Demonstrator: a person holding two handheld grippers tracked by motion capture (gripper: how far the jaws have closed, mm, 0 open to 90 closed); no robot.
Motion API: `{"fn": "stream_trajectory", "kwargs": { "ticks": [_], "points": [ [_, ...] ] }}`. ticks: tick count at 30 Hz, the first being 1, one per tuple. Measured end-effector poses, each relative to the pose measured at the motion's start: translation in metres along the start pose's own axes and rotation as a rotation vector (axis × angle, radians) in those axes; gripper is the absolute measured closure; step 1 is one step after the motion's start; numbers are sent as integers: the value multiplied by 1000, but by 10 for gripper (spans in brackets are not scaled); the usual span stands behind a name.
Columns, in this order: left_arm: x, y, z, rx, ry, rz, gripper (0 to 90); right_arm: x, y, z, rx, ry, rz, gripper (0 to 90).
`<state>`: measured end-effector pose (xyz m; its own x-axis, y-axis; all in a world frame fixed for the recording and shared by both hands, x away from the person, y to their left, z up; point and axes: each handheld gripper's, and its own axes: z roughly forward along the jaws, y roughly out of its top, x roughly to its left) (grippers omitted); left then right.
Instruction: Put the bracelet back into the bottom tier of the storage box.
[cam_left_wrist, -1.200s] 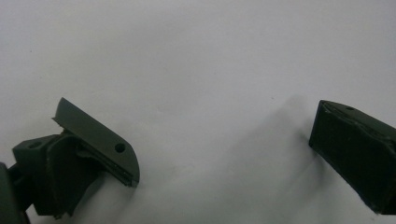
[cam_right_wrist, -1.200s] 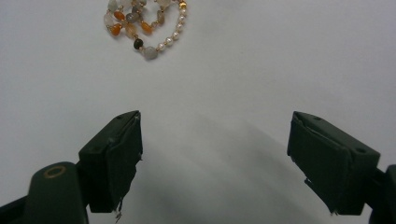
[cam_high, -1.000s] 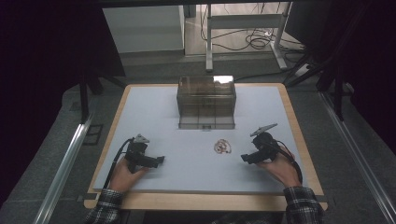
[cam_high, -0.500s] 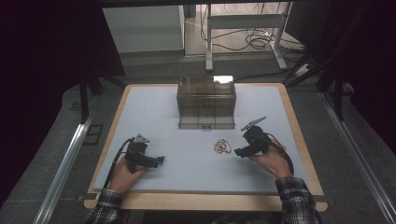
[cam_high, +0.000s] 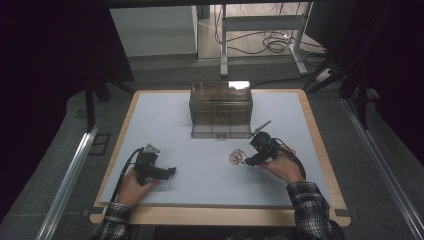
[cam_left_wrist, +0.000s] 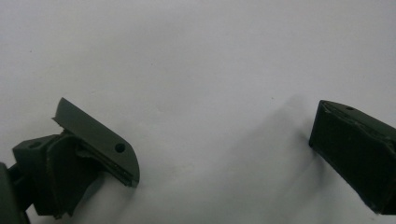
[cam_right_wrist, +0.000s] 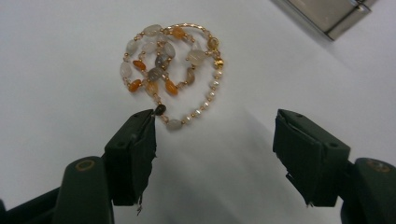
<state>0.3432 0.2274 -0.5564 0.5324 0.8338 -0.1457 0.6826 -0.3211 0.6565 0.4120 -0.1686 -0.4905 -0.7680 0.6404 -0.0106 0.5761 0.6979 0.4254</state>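
A coiled bead bracelet (cam_right_wrist: 170, 70) of white, grey and orange stones lies on the pale mat; from above the bracelet (cam_high: 235, 157) sits right of centre. My right gripper (cam_right_wrist: 215, 140) is just short of it, its jaws apart and having just been closing, with only the near end of the loop by the left jaw tip and nothing pressed between the pads. From above, the right gripper (cam_high: 247, 161) sits beside the bracelet's right side. My left gripper (cam_high: 172, 171) rests on the mat at the left, and its own view has the left gripper (cam_left_wrist: 224, 154) with jaws wide over bare mat.
A clear smoky box (cam_high: 220, 108) with small drawers stands at the back middle of the mat (cam_high: 200, 185). The wooden table edge (cam_high: 220, 215) frames the mat. Metal rails and cables lie on the floor around the table.
My right gripper has slid left and forward across the mat up to the bracelet. The left gripper and the bracelet have stayed put.
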Motion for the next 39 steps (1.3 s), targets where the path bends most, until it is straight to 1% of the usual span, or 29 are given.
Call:
{"fn": "stream_trajectory", "kwargs": {
  "ticks": [9,22,28,31,36,38,39],
  "points": [
    [0,0,0,0,0,0,0,6,13,8,36,14,-41,298],
    [0,0,0,0,0,0,0,15,35,23,105,32,-86,220],
    [0,0,0,0,0,0,0,21,44,32,140,26,-116,218],
    [0,0,0,0,0,0,0,23,48,36,171,9,-134,260],
    [0,0,0,0,0,0,0,26,53,33,194,23,-160,505],
    [0,0,0,0,0,0,0,26,55,32,208,26,-162,635],
    [0,0,0,0,0,0,0,25,56,32,215,28,-154,693]
  ]
}}
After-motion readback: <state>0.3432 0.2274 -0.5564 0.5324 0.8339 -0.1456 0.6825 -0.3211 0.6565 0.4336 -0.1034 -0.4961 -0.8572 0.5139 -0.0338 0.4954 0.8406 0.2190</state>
